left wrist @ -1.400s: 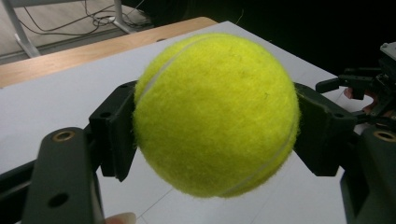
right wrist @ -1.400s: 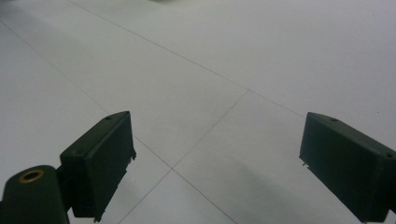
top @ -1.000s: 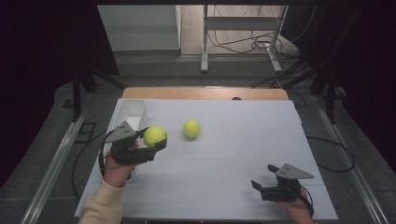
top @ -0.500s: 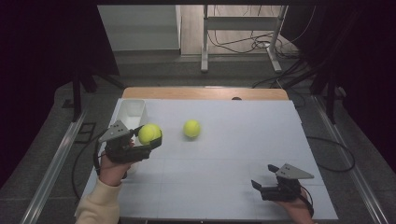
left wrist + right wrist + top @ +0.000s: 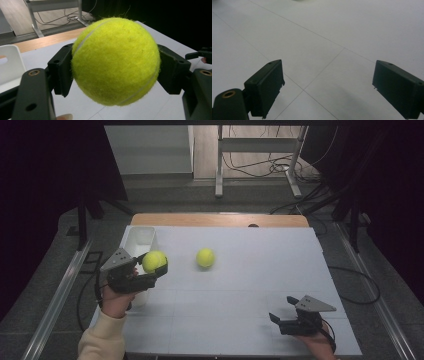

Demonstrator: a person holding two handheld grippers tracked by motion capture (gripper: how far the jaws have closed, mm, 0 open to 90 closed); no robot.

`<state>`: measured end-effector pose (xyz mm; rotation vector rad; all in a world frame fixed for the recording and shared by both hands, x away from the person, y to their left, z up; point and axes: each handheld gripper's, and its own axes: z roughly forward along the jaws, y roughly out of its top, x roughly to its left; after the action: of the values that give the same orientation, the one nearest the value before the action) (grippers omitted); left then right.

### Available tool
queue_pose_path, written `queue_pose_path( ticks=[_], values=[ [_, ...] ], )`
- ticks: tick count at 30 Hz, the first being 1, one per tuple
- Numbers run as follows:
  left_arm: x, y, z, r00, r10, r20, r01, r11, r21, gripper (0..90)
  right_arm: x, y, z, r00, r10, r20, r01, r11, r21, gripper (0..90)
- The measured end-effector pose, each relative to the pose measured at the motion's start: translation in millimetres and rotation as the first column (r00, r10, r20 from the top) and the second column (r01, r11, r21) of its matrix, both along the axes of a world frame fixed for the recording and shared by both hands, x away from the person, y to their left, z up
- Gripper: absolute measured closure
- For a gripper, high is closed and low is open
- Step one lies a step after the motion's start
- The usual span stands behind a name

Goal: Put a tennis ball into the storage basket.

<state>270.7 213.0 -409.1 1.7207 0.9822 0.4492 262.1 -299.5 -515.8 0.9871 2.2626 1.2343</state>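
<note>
Left gripper view puts your left claw [image 5: 115, 75] right up close: its two black jaws press on either side of a yellow tennis ball [image 5: 115, 61], which sits clamped between them and lifted clear of the counter [image 5: 172, 40]. From the high view, that same claw [image 5: 150, 270] carries the ball [image 5: 154, 261] just beside the white bin [image 5: 140, 240] at the counter's left edge — the ball hangs at the bin's right rim, above the near part of it. Your hand [image 5: 116, 297] grips the tool from below, sleeve coming in from the bottom.

A second tennis ball [image 5: 205, 258] lies on the counter to the right of the held one, near but apart from it.

Your right claw [image 5: 280, 317] sits low at the near right of the counter, well apart from both balls. Right gripper view shows its jaws standing wide — bare white counter [image 5: 332, 37] between them, nothing held.
</note>
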Motion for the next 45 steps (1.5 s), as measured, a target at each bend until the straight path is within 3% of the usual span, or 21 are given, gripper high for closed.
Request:
queue_pose_path(
  ticks=[25,45],
  values=[
    [8.3,28.1,-10.0,0.9954,0.089,-0.034,-0.089,0.9960,0.002,26.2,0.1,0.1,-0.3,1.0000,0.000,-0.002,0.000,1.0000,-0.003,10.5],
    [13.0,48.1,-18.2,0.9847,0.166,-0.052,-0.166,0.9861,0.015,26.2,0.1,0.3,-0.5,1.0000,0.001,-0.004,-0.001,1.0000,-0.005,10.5]
  ],
)
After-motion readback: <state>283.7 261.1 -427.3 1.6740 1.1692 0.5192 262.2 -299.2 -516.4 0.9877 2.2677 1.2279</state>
